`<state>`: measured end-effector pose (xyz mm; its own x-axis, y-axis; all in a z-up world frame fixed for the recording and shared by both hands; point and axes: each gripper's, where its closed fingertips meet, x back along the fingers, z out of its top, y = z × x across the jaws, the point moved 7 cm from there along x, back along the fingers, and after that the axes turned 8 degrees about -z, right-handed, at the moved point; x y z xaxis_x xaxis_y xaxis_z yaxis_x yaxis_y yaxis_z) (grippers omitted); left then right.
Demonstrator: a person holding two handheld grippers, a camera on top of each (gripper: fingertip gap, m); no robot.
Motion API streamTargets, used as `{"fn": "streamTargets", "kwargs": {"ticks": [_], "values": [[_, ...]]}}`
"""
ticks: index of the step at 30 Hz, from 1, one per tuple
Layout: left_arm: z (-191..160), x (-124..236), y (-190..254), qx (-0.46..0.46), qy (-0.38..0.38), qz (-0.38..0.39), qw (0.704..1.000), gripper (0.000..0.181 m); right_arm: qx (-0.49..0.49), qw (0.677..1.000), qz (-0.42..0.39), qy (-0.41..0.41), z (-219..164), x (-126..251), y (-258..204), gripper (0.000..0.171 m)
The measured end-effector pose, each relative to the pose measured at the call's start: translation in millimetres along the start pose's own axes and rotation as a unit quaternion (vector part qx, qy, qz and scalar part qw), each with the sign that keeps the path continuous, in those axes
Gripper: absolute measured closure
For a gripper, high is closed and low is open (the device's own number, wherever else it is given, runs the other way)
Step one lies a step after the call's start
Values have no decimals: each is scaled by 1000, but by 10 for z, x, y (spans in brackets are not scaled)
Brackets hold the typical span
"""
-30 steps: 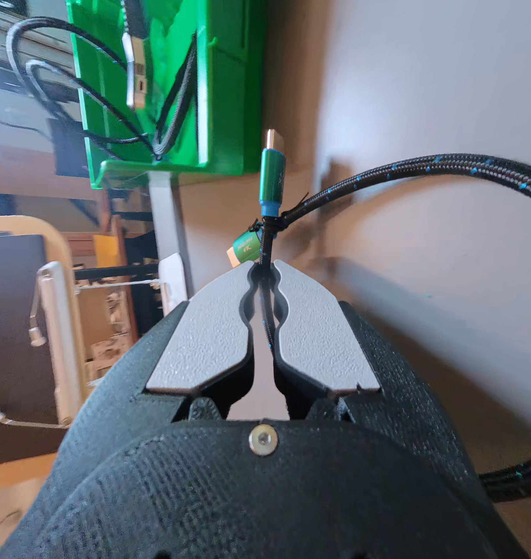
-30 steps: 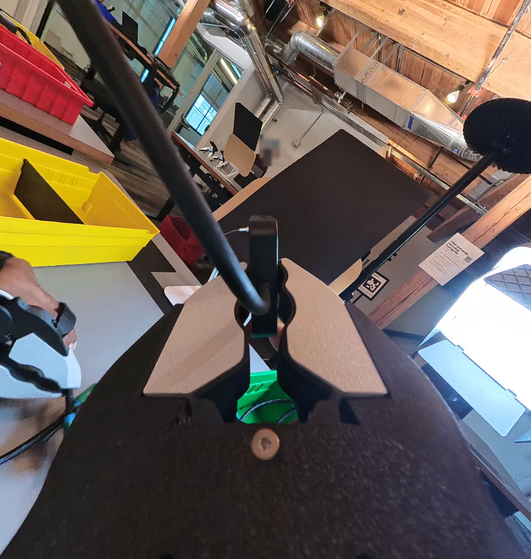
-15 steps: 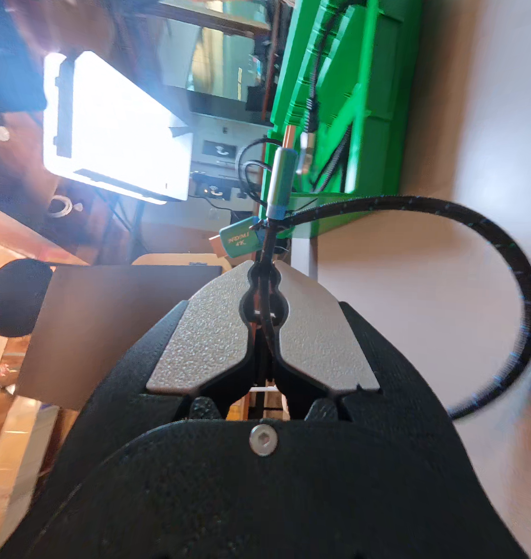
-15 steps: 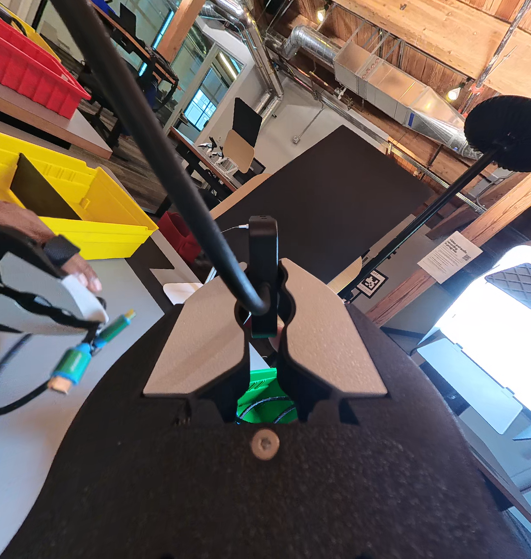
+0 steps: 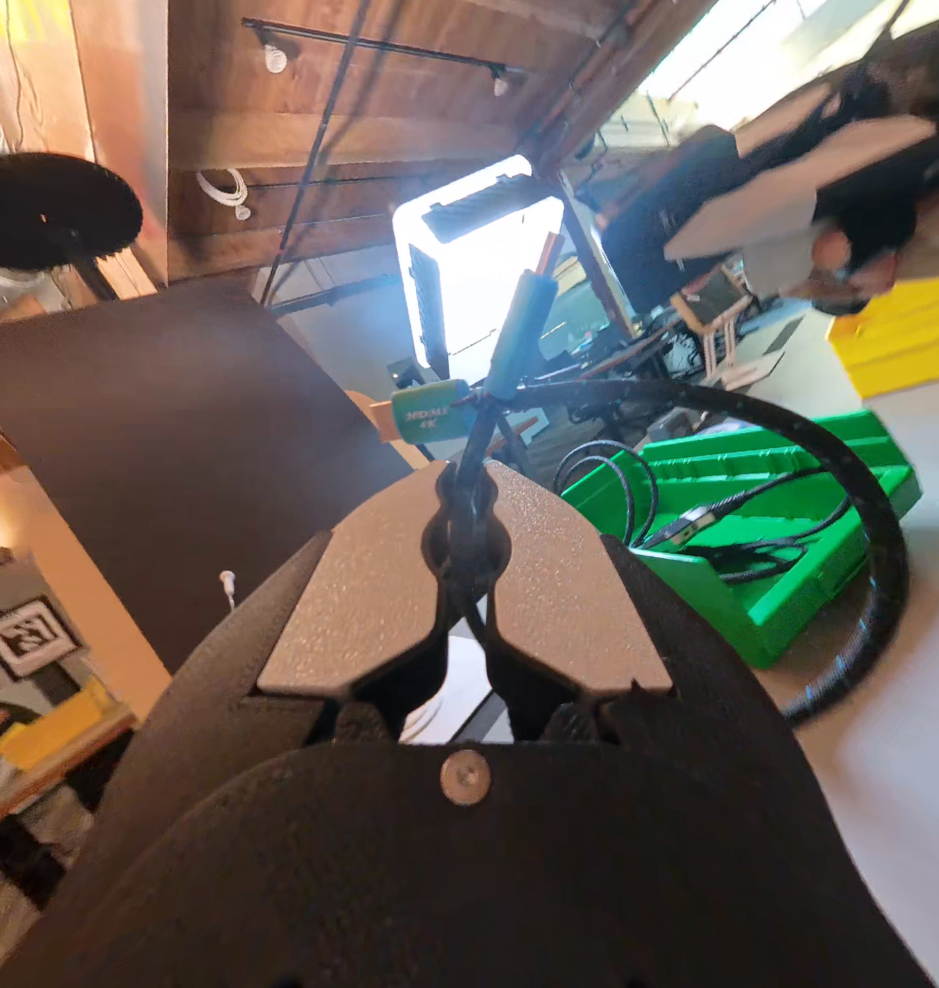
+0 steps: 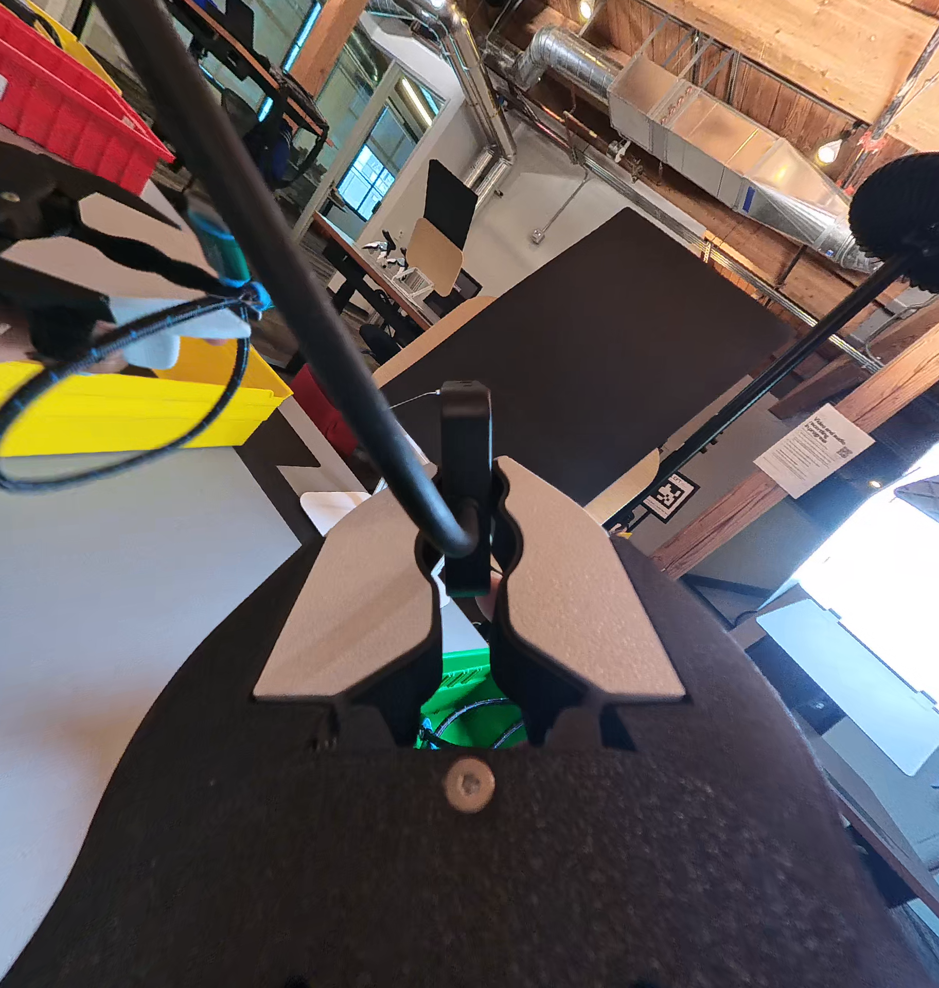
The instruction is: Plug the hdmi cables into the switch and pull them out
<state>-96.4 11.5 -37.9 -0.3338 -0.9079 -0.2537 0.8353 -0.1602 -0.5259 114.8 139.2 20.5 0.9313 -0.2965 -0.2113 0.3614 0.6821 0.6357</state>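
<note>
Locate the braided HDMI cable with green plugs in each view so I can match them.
Left wrist view: braided HDMI cable centre, pinched in the left tongs, looping right.
Right wrist view: upper left, loop hanging below those tongs.
Shared landmark: green bin.

Both the left gripper [image 5: 467,481] and right gripper [image 6: 464,481] have textured black bodies, pale grey scalloped finger plates and one silver screw.
</note>
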Motion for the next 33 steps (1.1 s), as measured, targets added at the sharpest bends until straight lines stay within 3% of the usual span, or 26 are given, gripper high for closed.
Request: {"fn": "streamTargets", "kwargs": {"ticks": [6, 10, 16, 19, 23, 26, 30, 33], "values": [[87, 25, -107, 92, 21, -18, 995, 173, -1, 1000, 0, -1, -11, -2, 0, 156], [102, 7, 16, 103, -50, -177, 978, 173, -3, 1000, -2, -1, -17, 5, 20, 156], [-72, 233, 345, 90, -166, -410, 893, 173, -5, 1000, 0, -1, -21, -4, 6, 156], [-157, 301, 495, 104, -195, -474, 852, 172, -4, 1000, 3, -3, -25, -15, -11, 156], [-345, 219, 695, 129, -229, -497, 827, 169, -6, 1000, 7, -6, -52, -36, -34, 157], [-550, 117, 890, 79, -287, -491, 819, 169, -6, 1000, 8, -11, -80, -45, -39, 157], [-680, 28, 1009, 36, -343, -457, 820, 173, -12, 1000, 6, -10, -84, -32, -21, 157], [-754, -34, 996, 23, -370, -418, 829, 163, -12, 1000, 2, -8, -81, -16, 4, 157]]}}
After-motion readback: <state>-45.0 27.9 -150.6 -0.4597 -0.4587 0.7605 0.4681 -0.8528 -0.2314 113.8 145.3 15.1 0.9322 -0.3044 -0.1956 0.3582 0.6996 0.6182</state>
